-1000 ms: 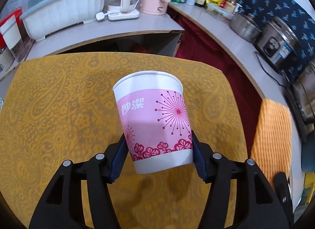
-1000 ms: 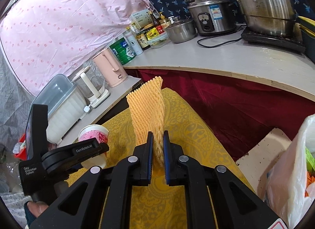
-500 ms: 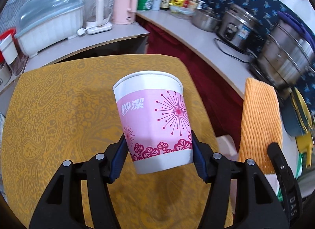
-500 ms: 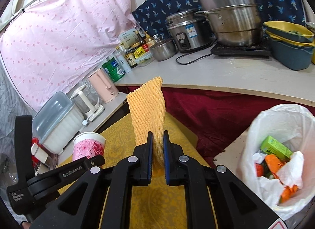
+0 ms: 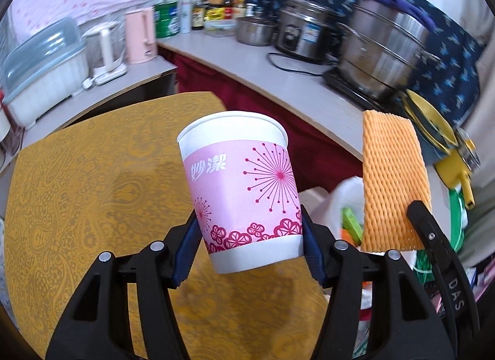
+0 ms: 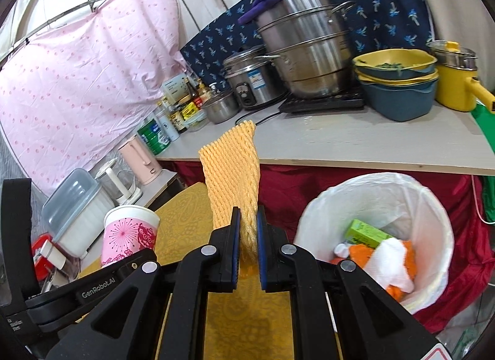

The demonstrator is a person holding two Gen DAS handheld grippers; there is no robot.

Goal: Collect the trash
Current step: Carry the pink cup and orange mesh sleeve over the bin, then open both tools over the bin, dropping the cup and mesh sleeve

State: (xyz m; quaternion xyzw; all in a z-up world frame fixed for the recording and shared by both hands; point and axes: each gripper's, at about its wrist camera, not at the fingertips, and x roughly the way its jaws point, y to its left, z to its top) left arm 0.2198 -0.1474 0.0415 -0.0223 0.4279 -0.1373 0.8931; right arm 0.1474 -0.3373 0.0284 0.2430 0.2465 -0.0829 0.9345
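Observation:
My left gripper point(image 5: 247, 236) is shut on a pink and white paper cup point(image 5: 241, 186), held upright above the yellow table point(image 5: 77, 205); the cup also shows in the right wrist view point(image 6: 130, 233). My right gripper point(image 6: 247, 233) is shut on an orange foam net sleeve point(image 6: 232, 174) that stands up from the jaws; the sleeve also shows in the left wrist view point(image 5: 393, 186). A trash bin with a white bag point(image 6: 427, 205) stands to the right of the table, holding a green box, tissue and orange scraps.
A grey counter point(image 6: 355, 146) runs behind with steel pots point(image 6: 306, 50), a rice cooker point(image 6: 247, 78), bowls point(image 6: 399, 93), a yellow pot, bottles, a pink kettle point(image 6: 139, 158) and a white container point(image 5: 40, 75). A red curtain hangs under the counter.
Both grippers have swung to the right with their loads. The trash bin has come fully into the right wrist view and its edge now shows in the left wrist view.

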